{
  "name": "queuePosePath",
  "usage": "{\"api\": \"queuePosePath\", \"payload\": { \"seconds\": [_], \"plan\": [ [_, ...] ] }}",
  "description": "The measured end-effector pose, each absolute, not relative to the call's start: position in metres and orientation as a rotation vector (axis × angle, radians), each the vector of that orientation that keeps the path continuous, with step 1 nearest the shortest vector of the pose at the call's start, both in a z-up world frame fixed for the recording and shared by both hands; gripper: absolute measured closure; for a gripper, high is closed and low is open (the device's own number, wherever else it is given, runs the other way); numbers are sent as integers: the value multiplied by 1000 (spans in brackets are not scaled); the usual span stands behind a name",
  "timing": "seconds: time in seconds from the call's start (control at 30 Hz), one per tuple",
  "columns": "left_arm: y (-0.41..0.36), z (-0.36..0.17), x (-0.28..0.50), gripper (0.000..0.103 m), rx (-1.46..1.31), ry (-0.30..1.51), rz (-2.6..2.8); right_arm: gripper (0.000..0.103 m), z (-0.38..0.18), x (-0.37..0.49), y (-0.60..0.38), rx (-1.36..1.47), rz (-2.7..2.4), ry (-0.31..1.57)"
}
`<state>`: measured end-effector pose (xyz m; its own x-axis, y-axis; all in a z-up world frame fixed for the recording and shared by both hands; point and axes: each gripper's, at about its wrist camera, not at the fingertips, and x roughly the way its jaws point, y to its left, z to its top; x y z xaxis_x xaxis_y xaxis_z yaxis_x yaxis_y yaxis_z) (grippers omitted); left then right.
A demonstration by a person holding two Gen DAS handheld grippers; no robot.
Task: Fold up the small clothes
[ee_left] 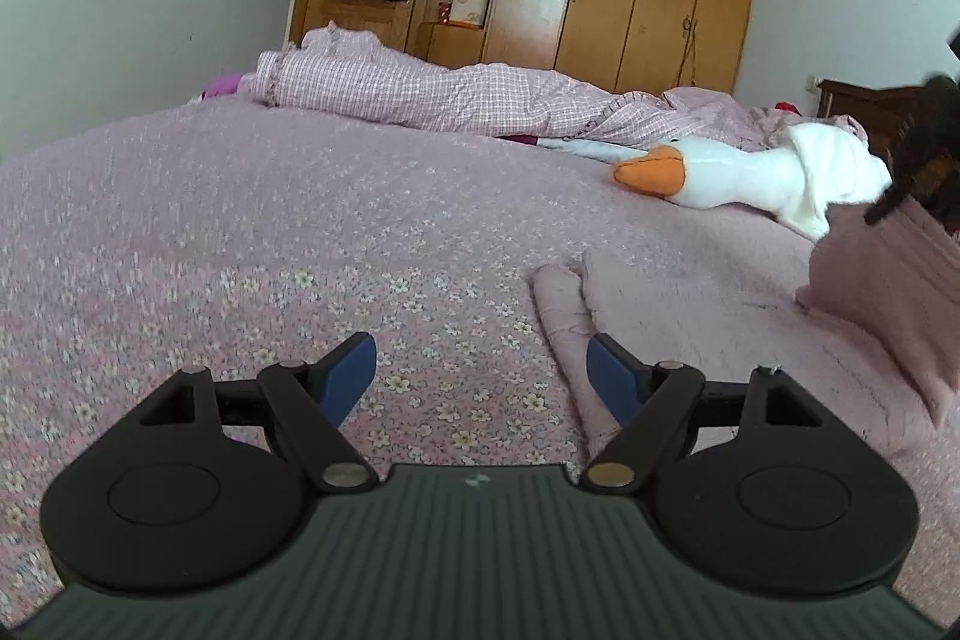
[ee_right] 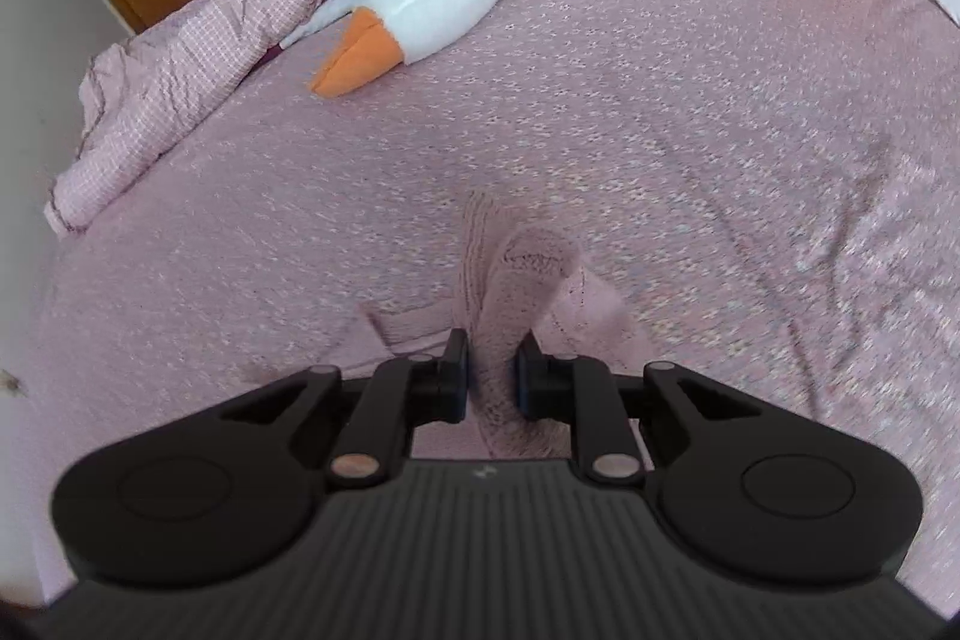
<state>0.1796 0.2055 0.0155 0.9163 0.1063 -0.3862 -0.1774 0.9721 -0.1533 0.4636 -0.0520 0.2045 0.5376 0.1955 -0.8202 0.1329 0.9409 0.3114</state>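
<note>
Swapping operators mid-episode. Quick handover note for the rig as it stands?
Left gripper: open, empty, low over the bedspread, beside the sleeve edge of the pink knit garment.
Right gripper: shut on a bunched part of that garment, lifting it off the bed; the rest lies on the bedspread.
Done: a fold seems to be under way, with the raised part being carried over; no finished fold visible.
Left: lay the lifted part down, tuck in the sleeve, complete the fold.
Note: the goose plush and checked duvet lie further back, apart from the garment.
</note>
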Motion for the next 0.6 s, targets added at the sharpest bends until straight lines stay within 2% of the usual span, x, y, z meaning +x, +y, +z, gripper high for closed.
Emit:
{"api": "queuePosePath", "payload": {
  "seconds": [0.33, 0.6],
  "plan": [
    [207, 20, 179, 20, -186, 381, 141, 84, 203, 458, 33, 266, 130, 1001],
    [208, 22, 182, 20, -181, 395, 152, 84, 169, 446, 118, 167, 203, 1022]
  ]
}}
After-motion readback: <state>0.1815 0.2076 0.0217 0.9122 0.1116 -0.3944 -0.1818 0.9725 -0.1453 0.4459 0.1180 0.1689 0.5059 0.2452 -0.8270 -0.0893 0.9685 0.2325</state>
